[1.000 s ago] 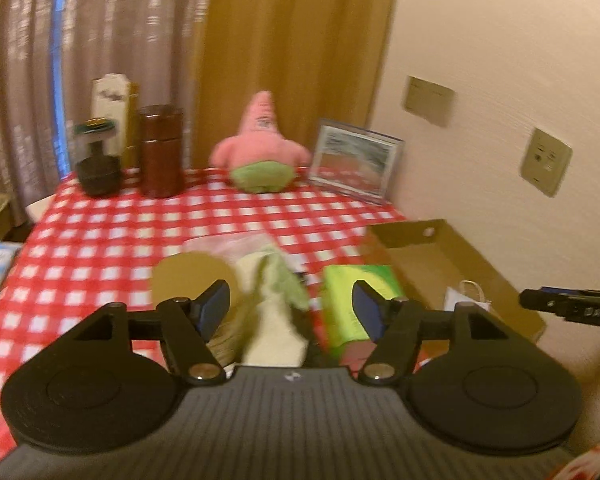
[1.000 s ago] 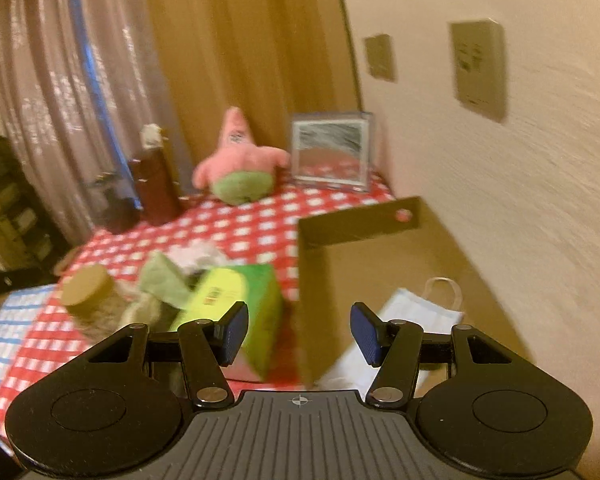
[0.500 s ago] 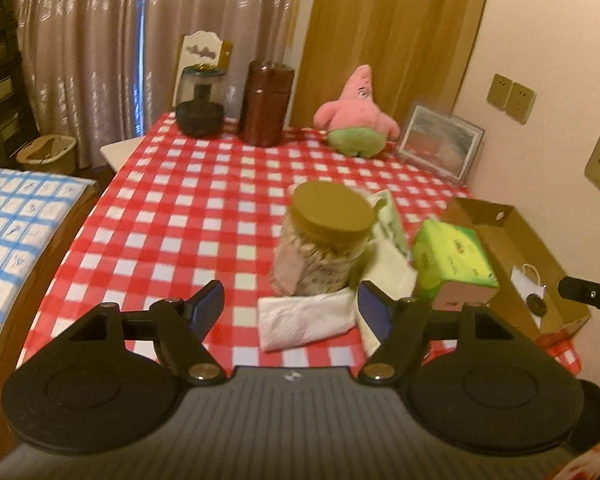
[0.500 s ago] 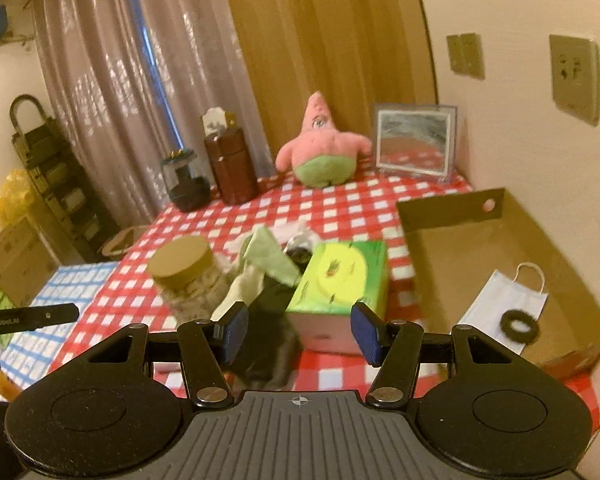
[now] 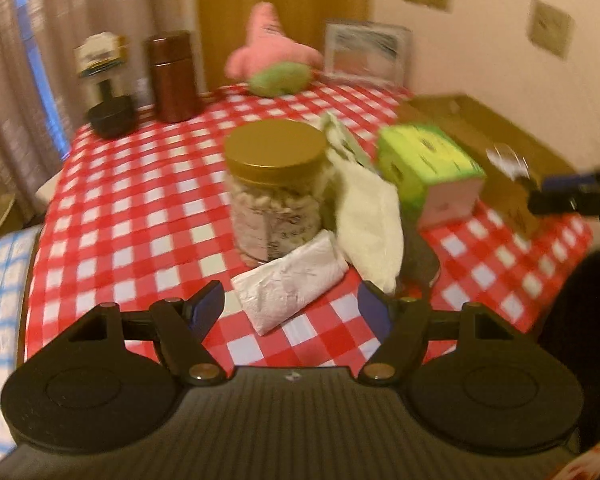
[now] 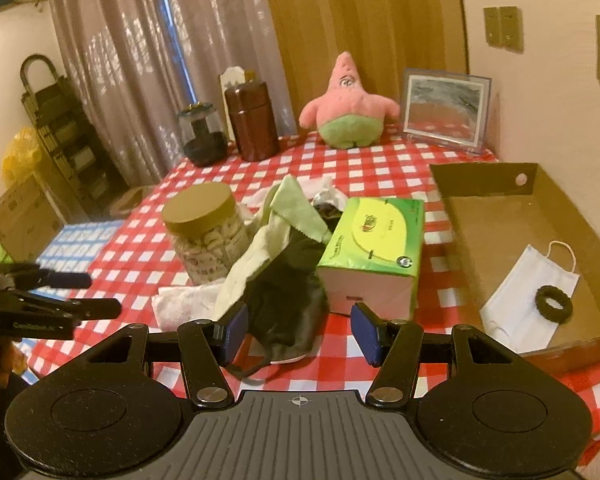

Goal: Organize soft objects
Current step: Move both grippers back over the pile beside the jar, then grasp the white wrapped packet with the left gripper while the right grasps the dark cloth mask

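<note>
Now lower, the left claw (image 5: 290,308) stands wide above the folded white tissue packet (image 5: 290,282), ready to grasp.

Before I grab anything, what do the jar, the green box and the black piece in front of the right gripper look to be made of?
Jar: clear plastic or glass, matte gold lid, contents visible through the wall. Green box: a printed glossy wrap, probably soft tissue pack; corners slightly rounded. Black piece: limp fabric with slight sheen, draped and creased.

Left gripper (image 5: 290,306) and right gripper (image 6: 298,330), fingers apart, empty.
</note>
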